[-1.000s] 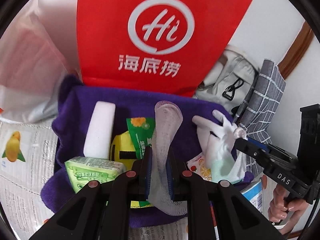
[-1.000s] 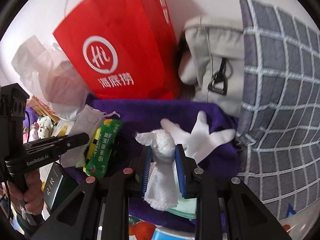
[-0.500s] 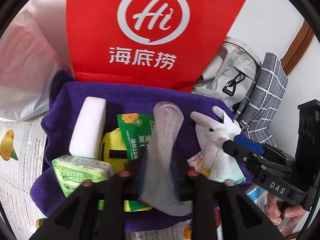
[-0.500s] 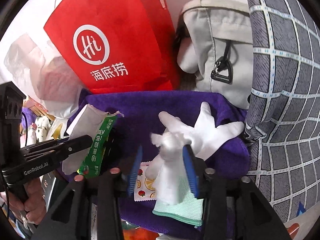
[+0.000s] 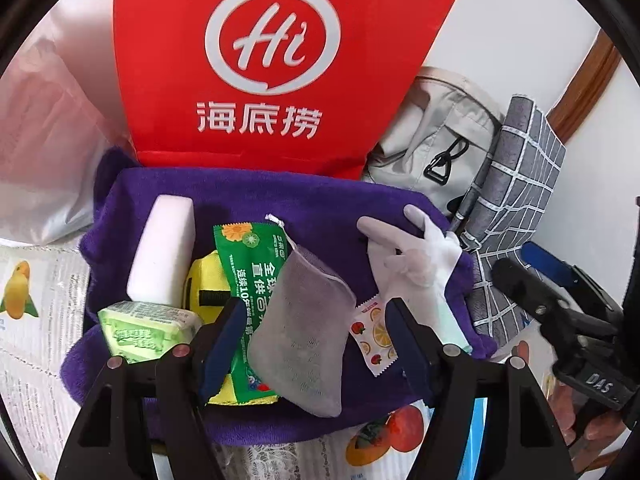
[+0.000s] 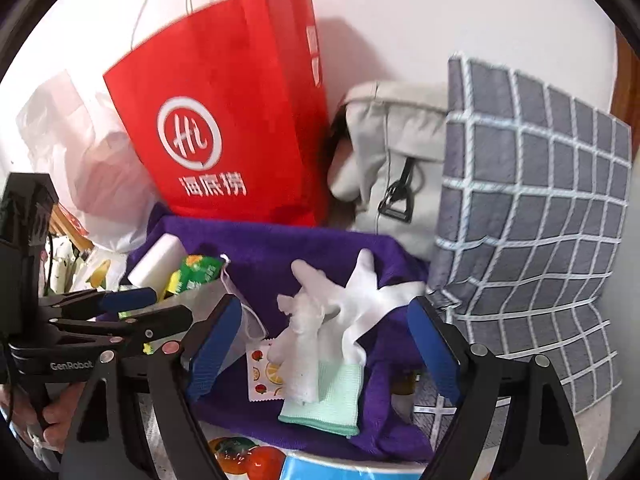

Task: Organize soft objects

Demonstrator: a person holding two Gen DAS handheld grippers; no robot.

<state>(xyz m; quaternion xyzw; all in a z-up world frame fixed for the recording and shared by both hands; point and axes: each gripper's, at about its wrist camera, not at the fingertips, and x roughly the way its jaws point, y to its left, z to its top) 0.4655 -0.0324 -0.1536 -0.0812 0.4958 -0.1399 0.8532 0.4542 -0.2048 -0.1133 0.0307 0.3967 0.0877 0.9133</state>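
Both pairs of jaws have just been opening and now stand spread. The left gripper (image 5: 312,340) has its pads apart on either side of a grey mesh pouch (image 5: 304,332), which lies loose between them near the front edge of the purple towel (image 5: 280,200), partly over a green snack packet (image 5: 250,276); the pads do not seem to press it, though the near side is hard to see. The right gripper (image 6: 326,344) hangs wide above a white glove (image 6: 332,312) with a mint cuff, lying towards the towel's right edge, beside a small fruit-print sachet (image 6: 264,376). At the towel's left side lie a white sponge block (image 5: 164,252), a green tissue pack (image 5: 148,332) and a yellow item (image 5: 204,280). A red paper bag (image 5: 276,64) stands behind the towel's back edge.
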